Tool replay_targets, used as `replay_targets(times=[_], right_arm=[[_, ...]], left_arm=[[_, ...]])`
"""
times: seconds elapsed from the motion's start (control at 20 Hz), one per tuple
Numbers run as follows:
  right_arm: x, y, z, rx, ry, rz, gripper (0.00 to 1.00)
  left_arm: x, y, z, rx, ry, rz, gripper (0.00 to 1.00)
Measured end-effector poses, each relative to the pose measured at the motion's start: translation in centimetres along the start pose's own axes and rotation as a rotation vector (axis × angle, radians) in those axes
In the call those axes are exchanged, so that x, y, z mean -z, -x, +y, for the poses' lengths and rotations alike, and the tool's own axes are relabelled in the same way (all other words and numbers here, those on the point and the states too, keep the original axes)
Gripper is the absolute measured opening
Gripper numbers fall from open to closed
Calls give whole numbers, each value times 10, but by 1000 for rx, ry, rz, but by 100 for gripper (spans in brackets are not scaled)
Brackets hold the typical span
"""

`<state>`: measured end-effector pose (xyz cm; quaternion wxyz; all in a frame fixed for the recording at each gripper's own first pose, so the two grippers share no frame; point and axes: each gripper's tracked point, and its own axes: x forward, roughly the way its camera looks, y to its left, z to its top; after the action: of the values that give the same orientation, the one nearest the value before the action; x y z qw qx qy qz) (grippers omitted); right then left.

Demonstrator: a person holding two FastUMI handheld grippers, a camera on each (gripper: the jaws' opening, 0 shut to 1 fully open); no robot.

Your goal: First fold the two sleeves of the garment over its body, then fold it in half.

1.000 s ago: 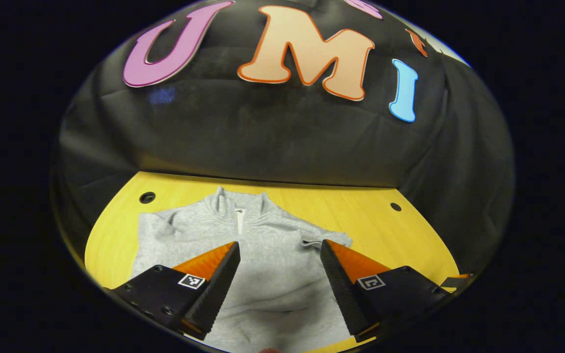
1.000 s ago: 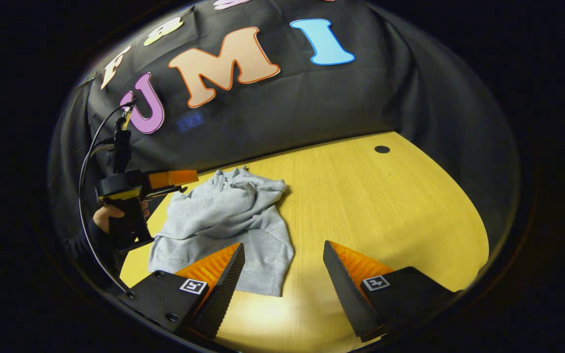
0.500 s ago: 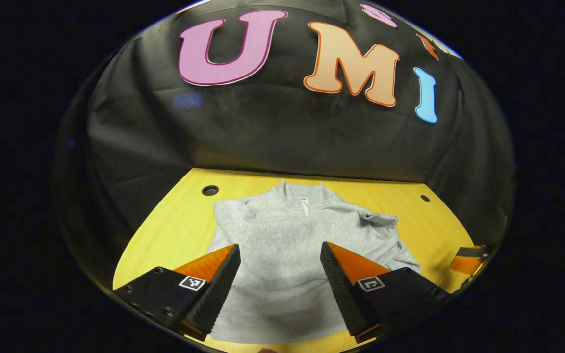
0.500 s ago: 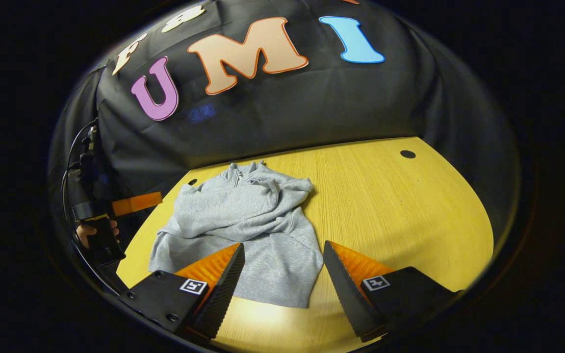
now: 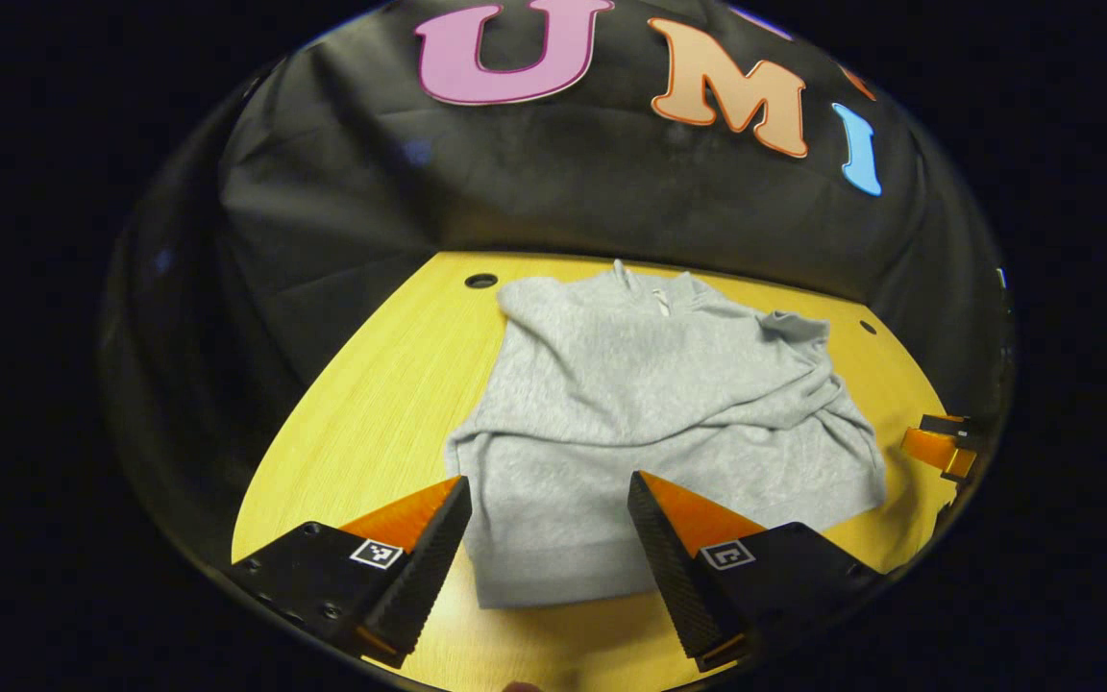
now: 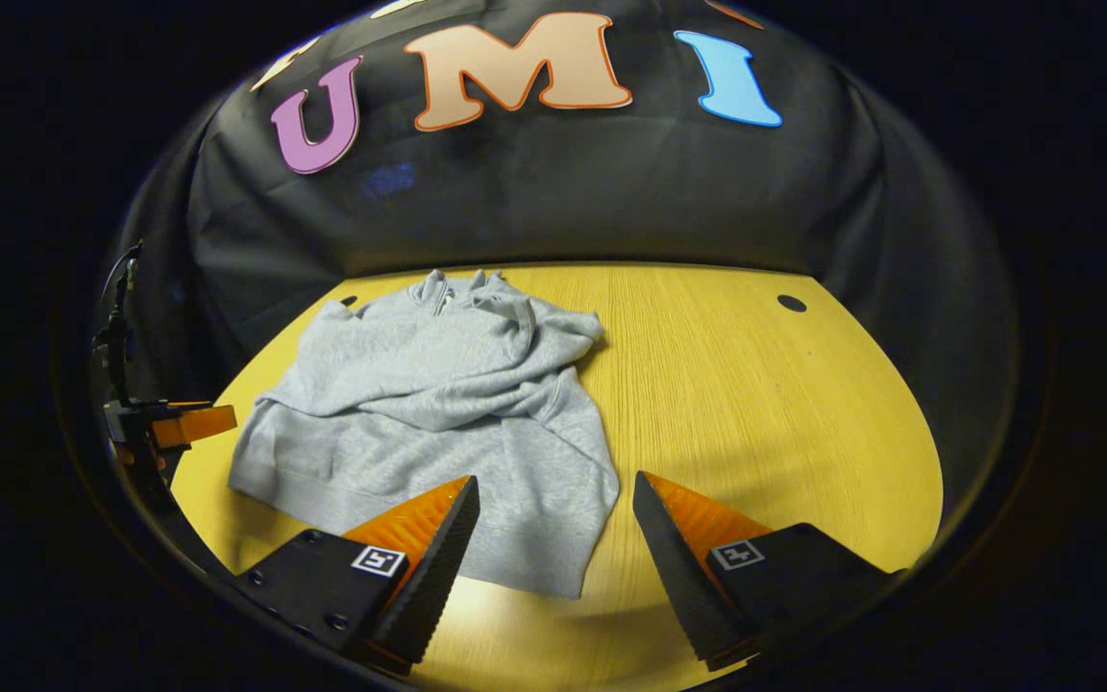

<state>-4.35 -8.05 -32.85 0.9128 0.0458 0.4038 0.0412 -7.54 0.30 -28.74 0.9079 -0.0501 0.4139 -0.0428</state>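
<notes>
Table right half: bare yellow table point(image 6: 755, 404) from the garment's edge to the far rim.
Left strip: bare wood beside the grey garment point(image 5: 650, 404).
Obstacle: garment spread over the table's left-middle.
Backdrop: black cloth wall point(image 6: 563, 192) closes the far edge.

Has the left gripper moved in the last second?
Yes. In the right gripper view the left gripper has pulled back from beside the sweatshirt collar to the near left table edge, lower against the booth wall.
</notes>
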Motion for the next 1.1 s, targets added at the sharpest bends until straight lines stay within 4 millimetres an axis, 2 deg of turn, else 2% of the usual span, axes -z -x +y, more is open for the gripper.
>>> replay_targets(times=[0.2, 0.25, 0.4, 0.5, 0.55, 0.7, 0.75, 0.8, 0.9, 0.95, 1.05, 1.1], right_arm=[[19, -11, 4, 13, 0, 48, 99], [22, -13, 5, 14, 2, 59, 96], [31, -20, 5, 24, 14, 87, 99], [39, -24, 5, 29, 23, 108, 96], [44, -25, 4, 33, 29, 121, 99], [59, -31, 5, 32, 27, 162, 96], [68, -29, 5, 33, 27, 197, 99], [65, -28, 5, 34, 37, 170, 96], [65, -31, 7, 32, 45, 179, 99], [68, -31, 7, 32, 46, 188, 100], [67, -31, 10, 12, 54, 193, 94], [67, -32, 15, -7, 62, 195, 91]], left_arm=[[28, -4, 7, 0, 19, 43, 96], [33, -5, 8, -2, 19, 54, 96], [54, -8, 8, 9, 41, 98, 96], [68, -9, 8, 9, 50, 129, 96], [76, -10, 9, 1, 51, 149, 96], [76, -11, 9, -6, 12, 144, 95], [73, -11, 10, -9, 17, 125, 96], [76, -11, 10, -16, 25, 134, 96], [75, -12, 9, -22, 32, 127, 96], [75, -12, 8, -25, 27, 130, 94], [75, -13, 4, -18, 24, 129, 91], [74, -13, 1, -7, 19, 125, 83]])
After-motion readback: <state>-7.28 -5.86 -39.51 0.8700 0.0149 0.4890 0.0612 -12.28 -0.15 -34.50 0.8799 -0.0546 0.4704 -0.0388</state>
